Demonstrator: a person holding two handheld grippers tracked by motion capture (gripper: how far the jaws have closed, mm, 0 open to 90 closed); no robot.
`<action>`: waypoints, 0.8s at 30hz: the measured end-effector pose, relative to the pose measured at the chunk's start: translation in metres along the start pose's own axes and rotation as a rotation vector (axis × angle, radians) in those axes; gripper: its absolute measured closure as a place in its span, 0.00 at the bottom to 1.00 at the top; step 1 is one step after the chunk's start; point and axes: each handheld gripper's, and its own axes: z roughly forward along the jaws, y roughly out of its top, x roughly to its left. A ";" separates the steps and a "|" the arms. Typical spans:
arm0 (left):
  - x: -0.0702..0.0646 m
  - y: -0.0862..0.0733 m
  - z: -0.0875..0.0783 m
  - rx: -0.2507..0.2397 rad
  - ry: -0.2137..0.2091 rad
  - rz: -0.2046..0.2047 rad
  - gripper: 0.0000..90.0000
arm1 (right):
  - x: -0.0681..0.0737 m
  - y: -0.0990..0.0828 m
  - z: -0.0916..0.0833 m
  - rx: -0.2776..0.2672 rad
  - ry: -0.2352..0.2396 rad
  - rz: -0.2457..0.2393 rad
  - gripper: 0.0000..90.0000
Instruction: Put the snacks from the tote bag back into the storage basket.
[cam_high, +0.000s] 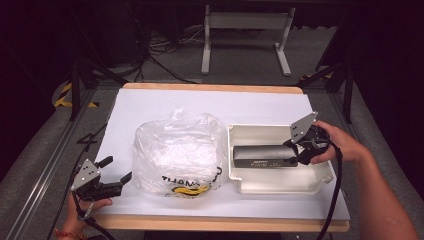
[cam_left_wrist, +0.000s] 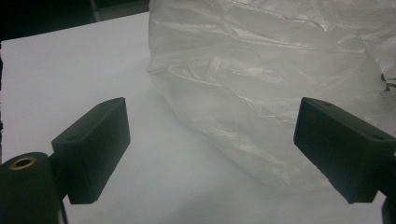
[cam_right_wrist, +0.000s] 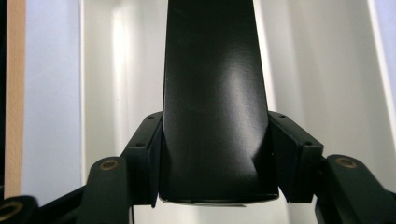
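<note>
A long dark box (cam_high: 262, 155) lies lengthwise inside a white tray (cam_high: 240, 133) on the right half of the table. My right gripper (cam_high: 295, 152) is shut on the box's right end; in the right gripper view both jaws press the sides of the box (cam_right_wrist: 212, 102) above the tray's floor (cam_right_wrist: 308, 70). A crumpled clear plastic bag (cam_high: 175, 152) with black and yellow print sits at the table's middle. My left gripper (cam_high: 119, 172) stands open near the front left corner, its jaws pointing at the bag (cam_left_wrist: 261, 93) without touching it.
A white sheet (cam_high: 150, 105) covers the wooden tabletop, whose edge (cam_high: 210, 223) runs along the front. Beyond the table stand a white frame (cam_high: 245, 35) and dark tripod legs (cam_high: 85, 75). Cables trail from both grippers.
</note>
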 end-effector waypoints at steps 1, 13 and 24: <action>0.000 0.000 0.000 -0.003 -0.001 -0.001 0.13 | 0.000 0.000 0.001 0.009 -0.003 -0.002 0.48; 0.000 0.000 0.000 0.000 -0.001 0.006 0.13 | -0.007 -0.007 0.007 0.045 0.018 0.016 0.48; 0.000 0.000 0.000 -0.001 -0.002 0.008 0.13 | -0.009 -0.012 0.009 0.125 0.021 0.022 0.47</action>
